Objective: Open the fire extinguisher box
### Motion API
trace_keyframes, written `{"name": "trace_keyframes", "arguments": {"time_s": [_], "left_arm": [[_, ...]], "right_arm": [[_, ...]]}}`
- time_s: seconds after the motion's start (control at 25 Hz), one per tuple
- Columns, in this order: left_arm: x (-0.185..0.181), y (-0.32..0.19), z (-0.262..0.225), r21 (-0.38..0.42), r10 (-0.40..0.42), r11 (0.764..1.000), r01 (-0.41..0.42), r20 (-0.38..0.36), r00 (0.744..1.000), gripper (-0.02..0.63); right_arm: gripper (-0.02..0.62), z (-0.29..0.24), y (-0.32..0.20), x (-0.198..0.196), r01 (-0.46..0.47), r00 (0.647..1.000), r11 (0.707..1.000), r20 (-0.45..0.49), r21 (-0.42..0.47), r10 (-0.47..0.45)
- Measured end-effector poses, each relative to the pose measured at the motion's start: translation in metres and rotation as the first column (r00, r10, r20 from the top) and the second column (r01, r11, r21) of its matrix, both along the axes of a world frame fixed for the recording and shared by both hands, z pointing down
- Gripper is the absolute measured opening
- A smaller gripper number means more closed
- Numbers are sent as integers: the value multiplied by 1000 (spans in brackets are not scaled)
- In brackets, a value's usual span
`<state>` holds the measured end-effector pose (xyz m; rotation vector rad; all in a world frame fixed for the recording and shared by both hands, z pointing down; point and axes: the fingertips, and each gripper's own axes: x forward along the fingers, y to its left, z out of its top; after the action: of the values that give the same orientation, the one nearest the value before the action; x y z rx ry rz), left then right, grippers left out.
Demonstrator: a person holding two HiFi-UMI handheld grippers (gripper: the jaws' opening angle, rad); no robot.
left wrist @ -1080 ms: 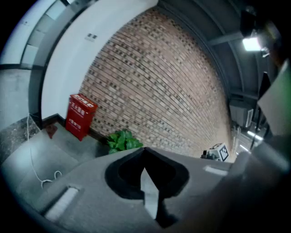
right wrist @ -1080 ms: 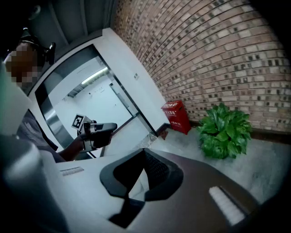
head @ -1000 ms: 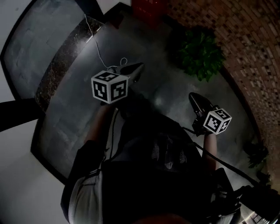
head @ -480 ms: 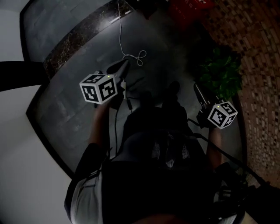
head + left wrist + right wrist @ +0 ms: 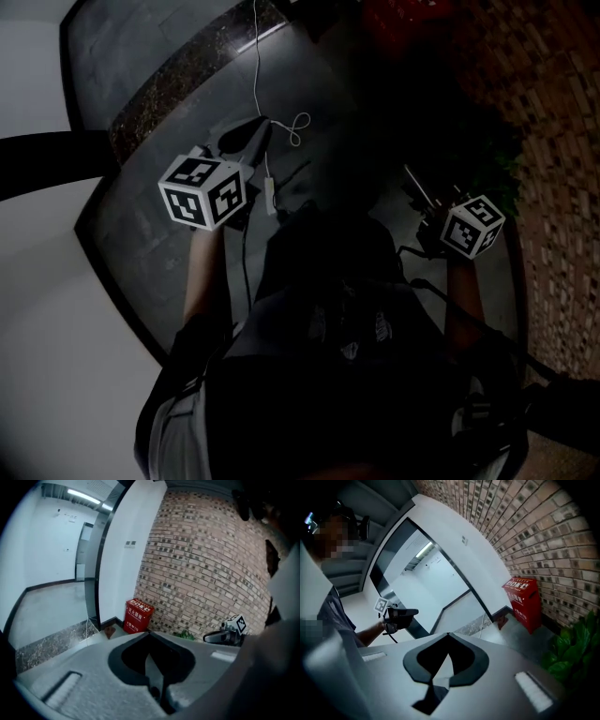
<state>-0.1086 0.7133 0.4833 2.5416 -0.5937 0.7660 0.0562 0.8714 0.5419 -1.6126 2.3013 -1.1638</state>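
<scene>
You are holding the left claw (image 5: pixel 152 667) with its jaws pressed together on nothing, and the right claw (image 5: pixel 440 667) is looking closed and empty too, which suits an approach rather than a grasp. The red fire extinguisher box (image 5: pixel 523 603) is standing on the floor (image 5: pixel 513 634) against the brick wall (image 5: pixel 543 536), right of centre in the right gripper view and well apart from both claws. It is looking shut, so the opening is not yet begun. You are probably aiming both claws toward it until it is within reach.
</scene>
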Motion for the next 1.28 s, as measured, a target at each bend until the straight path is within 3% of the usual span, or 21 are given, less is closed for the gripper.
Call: {"name": "trace_keyframes", "arguments": {"time_s": [0.24,0.56,0.96,1.28], "left_arm": [[51,0,5,0,29,1000,-29,50,998,-6],[72,-44,17,-4,5,1000,-5,72,997,-6],[96,-167,31,-58,12,998,-12,-2,1000,-6],[108,-240,30,-21,47,999,-47,-3,999,-6]], "right_arm": [[2,1,-16,43,35,999,999,15,14,-36],[2,1,-66,63,93,996,996,6,-3,-93],[2,-14,-187,84,124,989,991,-72,-43,-127],[2,-23,-254,90,114,983,993,-142,-39,-119]]}}
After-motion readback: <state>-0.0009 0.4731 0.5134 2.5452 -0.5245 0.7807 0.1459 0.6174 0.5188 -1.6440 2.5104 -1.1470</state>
